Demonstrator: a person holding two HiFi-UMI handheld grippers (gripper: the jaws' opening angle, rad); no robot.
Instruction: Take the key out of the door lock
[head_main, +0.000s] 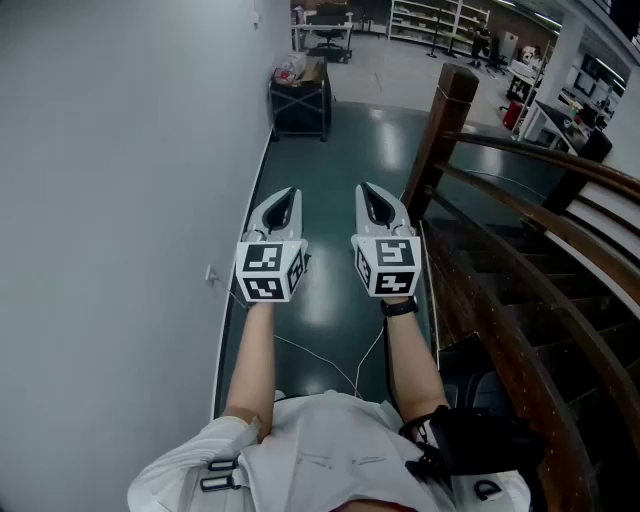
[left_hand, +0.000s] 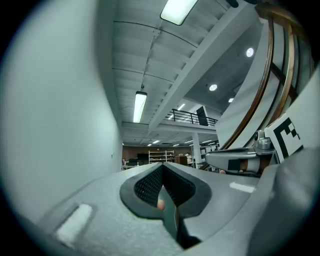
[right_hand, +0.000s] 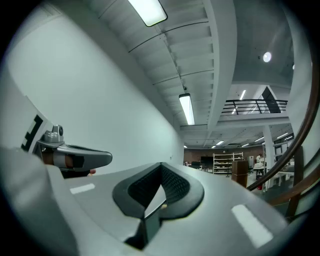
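Observation:
No door, lock or key shows in any view. In the head view my left gripper (head_main: 281, 196) and right gripper (head_main: 374, 191) are held out side by side above a dark green floor (head_main: 330, 170), both pointing down the corridor. Each has its jaws shut with nothing between them. The left gripper view looks along its closed jaws (left_hand: 162, 168) toward a far hall, with the right gripper (left_hand: 240, 159) beside it. The right gripper view shows its own closed jaws (right_hand: 161, 168) and the left gripper (right_hand: 75, 159) at its left.
A plain white wall (head_main: 120, 200) runs along the left, with a small socket (head_main: 211, 275) low on it. A wooden stair banister (head_main: 530, 210) and newel post (head_main: 448, 110) stand close on the right. A black cart (head_main: 300, 100) stands ahead by the wall; shelves (head_main: 430, 20) are far off.

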